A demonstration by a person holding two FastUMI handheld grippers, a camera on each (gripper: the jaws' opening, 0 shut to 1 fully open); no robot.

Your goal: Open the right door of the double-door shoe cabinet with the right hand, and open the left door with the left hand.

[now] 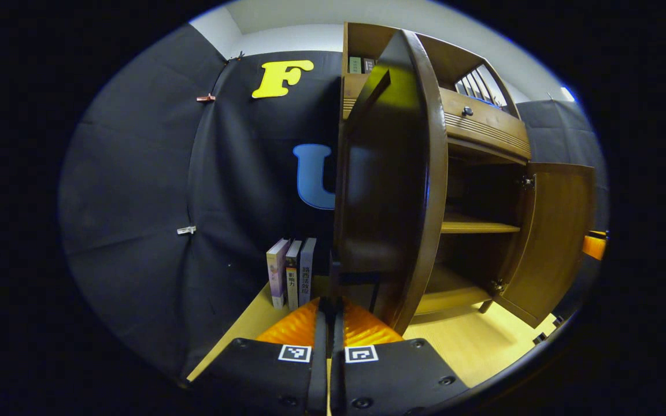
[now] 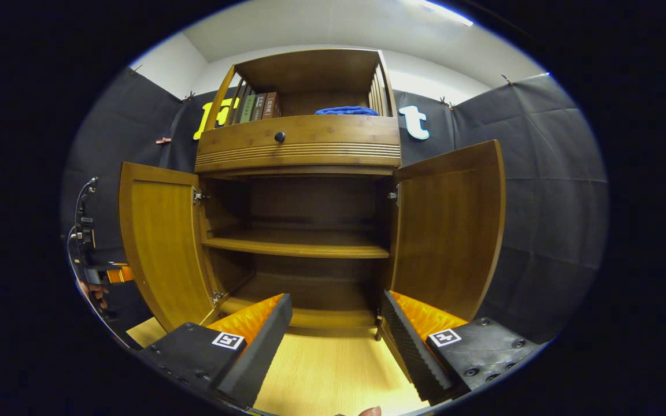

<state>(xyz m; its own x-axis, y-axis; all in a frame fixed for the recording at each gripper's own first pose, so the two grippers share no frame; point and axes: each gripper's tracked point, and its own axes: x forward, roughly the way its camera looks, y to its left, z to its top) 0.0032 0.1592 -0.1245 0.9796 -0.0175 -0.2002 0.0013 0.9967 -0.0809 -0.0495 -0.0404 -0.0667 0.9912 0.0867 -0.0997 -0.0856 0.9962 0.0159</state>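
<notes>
The wooden shoe cabinet (image 2: 298,144) stands with both doors swung wide. In the right gripper view the left door (image 2: 162,242) and the right door (image 2: 448,231) show their inner faces, and a bare shelf (image 2: 298,245) lies between them. My right gripper (image 2: 336,300) is open, low in front of the cabinet and touching nothing. In the left gripper view the left door (image 1: 391,190) is close and nearly edge-on. My left gripper (image 1: 330,303) is shut on a thin dark handle (image 1: 335,274) low on its outer face. The left gripper (image 2: 114,273) and a hand (image 2: 99,294) sit behind that door.
Three books (image 1: 291,274) stand on the light wooden floor (image 2: 333,370) against the black wall, left of the cabinet. A drawer with a dark knob (image 2: 279,137) sits above the doors. The top shelf holds books (image 2: 258,107) and a blue cloth (image 2: 347,110).
</notes>
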